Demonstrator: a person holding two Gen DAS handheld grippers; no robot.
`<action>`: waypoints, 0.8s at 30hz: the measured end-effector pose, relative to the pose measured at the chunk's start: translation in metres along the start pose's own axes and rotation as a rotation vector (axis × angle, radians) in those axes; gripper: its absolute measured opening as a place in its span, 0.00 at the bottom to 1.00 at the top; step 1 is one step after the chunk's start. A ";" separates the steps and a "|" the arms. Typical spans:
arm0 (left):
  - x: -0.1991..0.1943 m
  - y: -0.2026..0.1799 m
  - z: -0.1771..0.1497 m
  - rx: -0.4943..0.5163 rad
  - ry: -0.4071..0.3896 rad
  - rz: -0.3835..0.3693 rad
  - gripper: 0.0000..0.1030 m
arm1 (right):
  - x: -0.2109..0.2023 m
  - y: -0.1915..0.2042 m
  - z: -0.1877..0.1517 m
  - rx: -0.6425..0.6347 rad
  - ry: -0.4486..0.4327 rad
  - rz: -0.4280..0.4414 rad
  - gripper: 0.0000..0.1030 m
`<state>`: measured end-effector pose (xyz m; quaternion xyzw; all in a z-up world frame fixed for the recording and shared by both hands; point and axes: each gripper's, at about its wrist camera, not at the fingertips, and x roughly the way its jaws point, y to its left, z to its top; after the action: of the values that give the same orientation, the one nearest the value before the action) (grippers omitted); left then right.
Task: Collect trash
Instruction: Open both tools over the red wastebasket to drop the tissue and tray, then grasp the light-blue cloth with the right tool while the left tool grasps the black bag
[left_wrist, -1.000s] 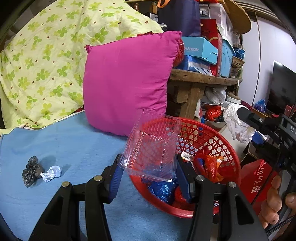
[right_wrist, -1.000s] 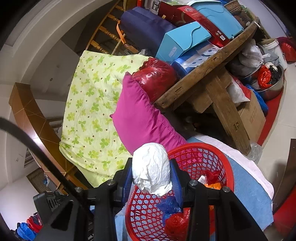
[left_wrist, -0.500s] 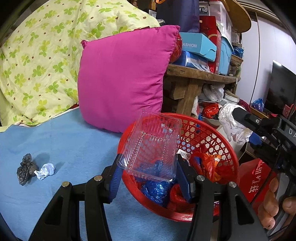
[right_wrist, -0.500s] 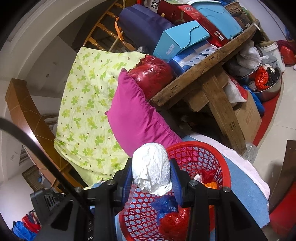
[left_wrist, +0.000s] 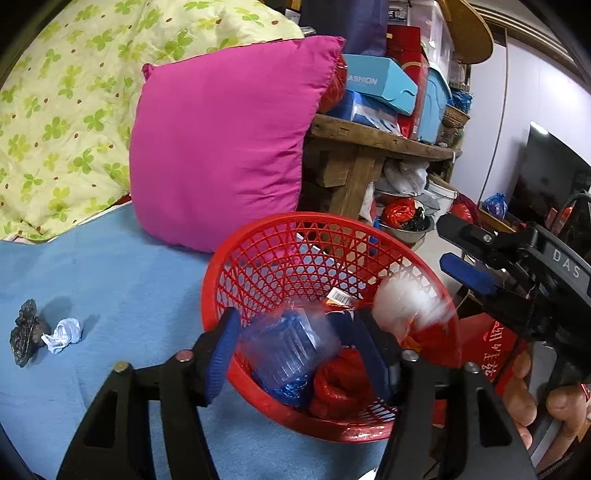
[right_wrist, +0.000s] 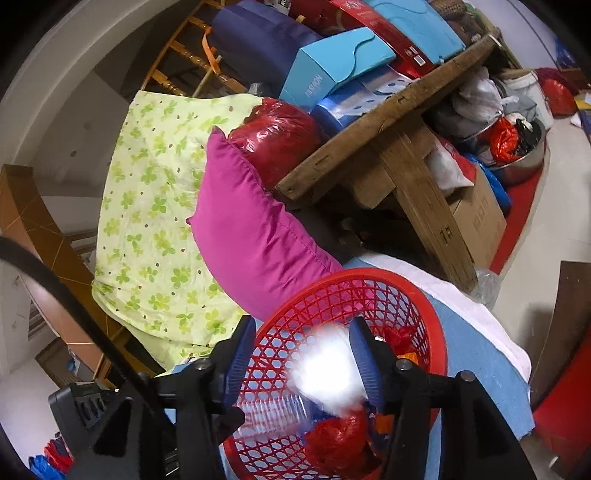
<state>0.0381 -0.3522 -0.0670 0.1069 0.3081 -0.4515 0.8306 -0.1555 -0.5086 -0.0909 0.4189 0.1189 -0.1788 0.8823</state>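
Left tool (left_wrist: 295, 347): tipped down over the red basket (left_wrist: 280, 258), jaws just opened, clear box (left_wrist: 291, 347) loose between them.
Right tool (right_wrist: 303, 362): tipped down over the basket, jaws just opened, white wad (right_wrist: 328, 373) falling free, blurred.

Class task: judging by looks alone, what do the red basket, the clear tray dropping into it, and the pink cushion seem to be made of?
Basket: rigid plastic, slightly glossy, moulded open lattice.
Tray: thin clear plastic, ribbed and see-through, though blurred.
Cushion: woven fabric, matte, with soft creases and a stitched edge; probably cotton or polyester.
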 end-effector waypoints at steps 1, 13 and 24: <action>0.000 0.001 0.000 -0.003 0.001 0.003 0.64 | 0.000 0.000 0.000 0.000 -0.001 0.001 0.55; -0.019 0.046 -0.012 -0.062 0.008 0.089 0.66 | 0.009 0.044 -0.019 -0.086 0.007 0.080 0.55; -0.059 0.133 -0.044 -0.138 0.024 0.251 0.66 | 0.033 0.123 -0.070 -0.239 0.049 0.196 0.55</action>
<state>0.1046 -0.2157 -0.0796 0.0927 0.3323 -0.3206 0.8821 -0.0785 -0.3893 -0.0602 0.3247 0.1194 -0.0660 0.9359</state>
